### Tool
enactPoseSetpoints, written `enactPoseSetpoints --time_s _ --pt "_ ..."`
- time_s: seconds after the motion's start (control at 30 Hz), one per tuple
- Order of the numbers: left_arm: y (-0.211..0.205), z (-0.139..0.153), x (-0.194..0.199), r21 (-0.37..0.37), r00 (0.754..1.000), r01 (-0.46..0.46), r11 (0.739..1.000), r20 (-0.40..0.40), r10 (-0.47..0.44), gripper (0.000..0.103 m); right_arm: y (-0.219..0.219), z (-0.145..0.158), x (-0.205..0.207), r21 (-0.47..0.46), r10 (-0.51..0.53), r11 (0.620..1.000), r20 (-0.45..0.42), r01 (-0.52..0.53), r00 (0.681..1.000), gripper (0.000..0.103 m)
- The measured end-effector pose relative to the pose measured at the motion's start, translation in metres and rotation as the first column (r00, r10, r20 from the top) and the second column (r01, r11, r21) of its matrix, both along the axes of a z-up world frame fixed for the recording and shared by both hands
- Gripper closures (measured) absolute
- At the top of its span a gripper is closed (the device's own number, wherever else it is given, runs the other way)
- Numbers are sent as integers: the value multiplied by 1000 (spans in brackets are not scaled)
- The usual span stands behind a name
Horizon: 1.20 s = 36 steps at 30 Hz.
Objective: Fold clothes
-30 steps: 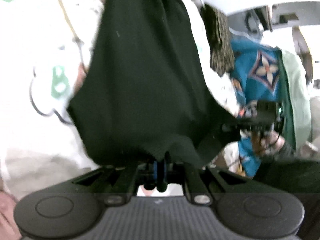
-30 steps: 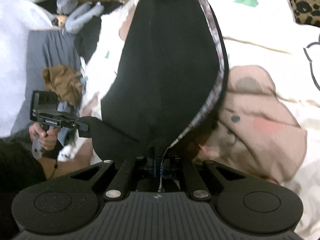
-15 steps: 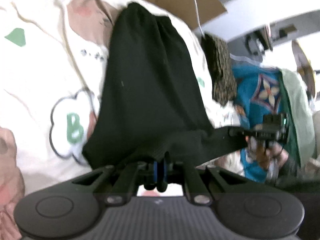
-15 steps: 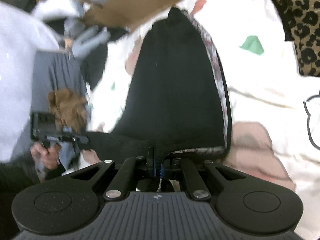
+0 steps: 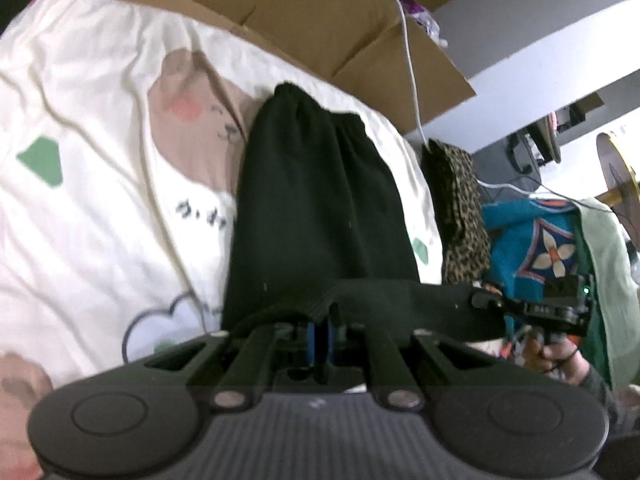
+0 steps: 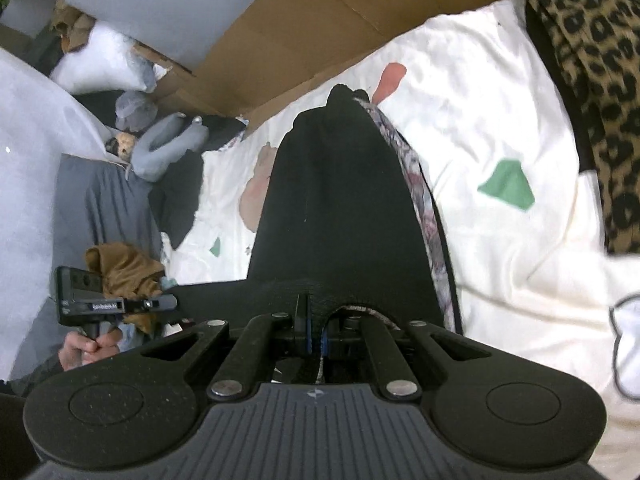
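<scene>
A black garment [image 5: 316, 208] stretches from both grippers away across a white bedsheet [image 5: 92, 184] printed with bears. My left gripper [image 5: 320, 330] is shut on its near hem at one corner. My right gripper [image 6: 314, 330] is shut on the hem at the other corner, where a patterned lining [image 6: 420, 196] shows along the right edge of the black garment [image 6: 340, 208]. The hem runs taut between the two. Each view shows the other gripper: the right gripper [image 5: 486, 302] in the left wrist view and the left gripper [image 6: 170, 302] in the right wrist view.
Flattened cardboard [image 5: 320, 20] stands behind the bed. A leopard-print cloth [image 6: 592, 80] lies at the right edge of the sheet, beside a blue patterned cloth [image 5: 536, 248]. Grey and brown clothes [image 6: 120, 268] pile up on the left. A white cable [image 5: 412, 72] hangs down.
Both grippers have lifted and drawn back with the hem, tilting up. The garment now lies stretched out long and flatter on the sheet, and more cardboard shows behind it.
</scene>
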State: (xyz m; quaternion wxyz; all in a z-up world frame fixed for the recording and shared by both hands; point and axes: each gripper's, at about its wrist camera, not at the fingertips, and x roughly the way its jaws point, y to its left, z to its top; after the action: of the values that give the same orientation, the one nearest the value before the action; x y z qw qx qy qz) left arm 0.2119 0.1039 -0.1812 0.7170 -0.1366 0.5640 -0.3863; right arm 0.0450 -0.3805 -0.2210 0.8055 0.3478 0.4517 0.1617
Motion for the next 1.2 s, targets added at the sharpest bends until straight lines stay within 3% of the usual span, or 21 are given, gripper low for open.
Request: enactPoseSetpoints --time_s 1.0,1.2 --pt "-41 -4 95 30 990 -95 995 111 91 97 -19 -9 116 -43 -119 992 57 121 991 100" --pt "-48 -10 110 57 982 -127 990 149 117 97 -26 -19 129 15 -164 986 56 163 985 100"
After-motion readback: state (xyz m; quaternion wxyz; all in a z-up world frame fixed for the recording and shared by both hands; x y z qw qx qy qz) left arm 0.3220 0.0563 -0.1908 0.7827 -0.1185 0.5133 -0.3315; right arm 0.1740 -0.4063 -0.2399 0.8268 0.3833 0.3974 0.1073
